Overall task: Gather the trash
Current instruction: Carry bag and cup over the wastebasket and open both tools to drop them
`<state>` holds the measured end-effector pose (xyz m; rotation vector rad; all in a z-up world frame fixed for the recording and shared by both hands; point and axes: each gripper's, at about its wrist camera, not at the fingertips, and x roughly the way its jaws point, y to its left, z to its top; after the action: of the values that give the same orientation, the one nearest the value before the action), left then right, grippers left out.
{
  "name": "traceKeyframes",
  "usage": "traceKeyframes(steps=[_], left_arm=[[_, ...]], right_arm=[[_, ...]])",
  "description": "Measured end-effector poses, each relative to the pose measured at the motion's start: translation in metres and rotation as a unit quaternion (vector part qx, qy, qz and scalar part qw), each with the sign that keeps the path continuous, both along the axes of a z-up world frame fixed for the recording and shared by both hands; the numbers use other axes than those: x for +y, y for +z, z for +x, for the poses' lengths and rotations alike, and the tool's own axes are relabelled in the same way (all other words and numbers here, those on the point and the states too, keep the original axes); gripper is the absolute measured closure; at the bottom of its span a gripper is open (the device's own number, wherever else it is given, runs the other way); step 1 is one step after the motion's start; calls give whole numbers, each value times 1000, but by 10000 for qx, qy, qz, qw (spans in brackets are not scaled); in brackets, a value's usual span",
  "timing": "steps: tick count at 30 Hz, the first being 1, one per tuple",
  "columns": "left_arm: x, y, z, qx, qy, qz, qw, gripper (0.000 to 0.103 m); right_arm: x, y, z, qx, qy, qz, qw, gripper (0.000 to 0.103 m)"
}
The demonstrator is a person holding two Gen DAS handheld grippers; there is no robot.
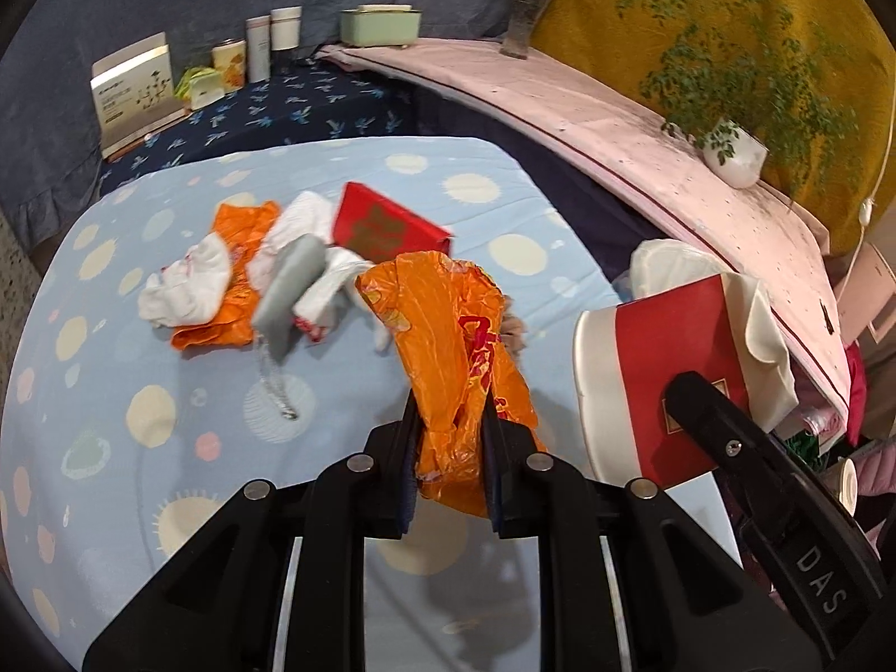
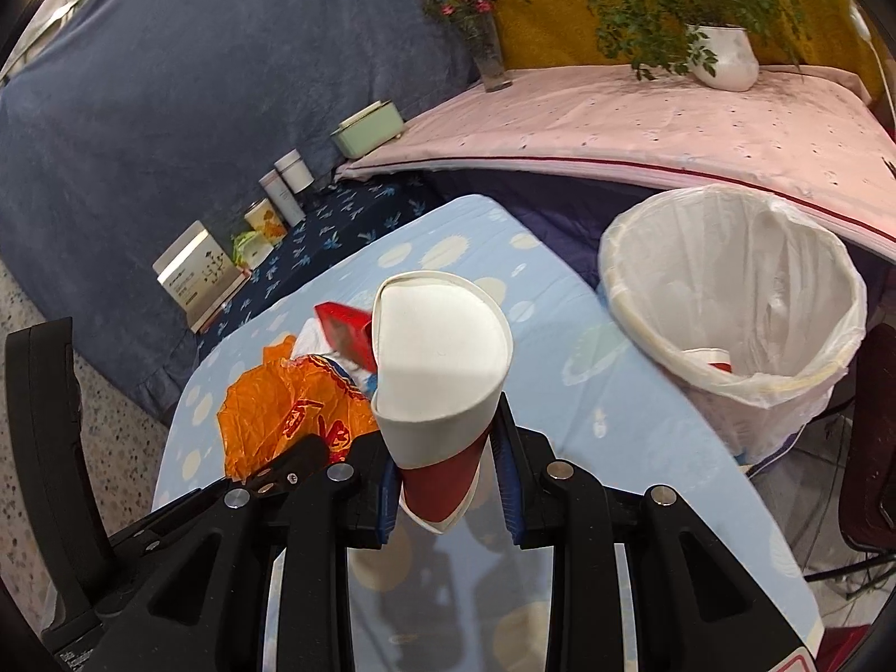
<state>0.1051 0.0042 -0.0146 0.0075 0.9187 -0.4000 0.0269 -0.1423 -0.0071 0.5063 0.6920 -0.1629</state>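
Note:
My left gripper (image 1: 451, 420) is shut on a crumpled orange plastic bag (image 1: 448, 336) and holds it above the table. My right gripper (image 2: 448, 448) is shut on a squashed red and white paper cup (image 2: 442, 369), held over the table left of the trash bin (image 2: 733, 302). The cup also shows in the left wrist view (image 1: 661, 375). The bin has a white liner with a cup inside. On the table lie another orange bag (image 1: 235, 280), white tissues (image 1: 190, 280), a grey piece (image 1: 291, 285) and a red box (image 1: 386, 224).
The table has a light blue dotted cloth (image 1: 140, 392). Behind it a dark blue shelf holds a card box (image 1: 134, 89), tins and a green box (image 1: 381, 25). A pink-covered ledge (image 2: 616, 117) carries a vase and a potted plant (image 2: 722, 56).

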Motion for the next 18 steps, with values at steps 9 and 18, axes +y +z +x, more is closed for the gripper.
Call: traceKeyframes(steps=[9, 18], left_arm=[[-53, 8, -8, -33, -491, -31, 9988, 85], [-110, 16, -14, -190, -1028, -7, 9945, 85]], right_arm=[[-47, -1, -22, -63, -416, 39, 9991, 75], [-103, -1, -41, -134, -970, 52, 9952, 75]])
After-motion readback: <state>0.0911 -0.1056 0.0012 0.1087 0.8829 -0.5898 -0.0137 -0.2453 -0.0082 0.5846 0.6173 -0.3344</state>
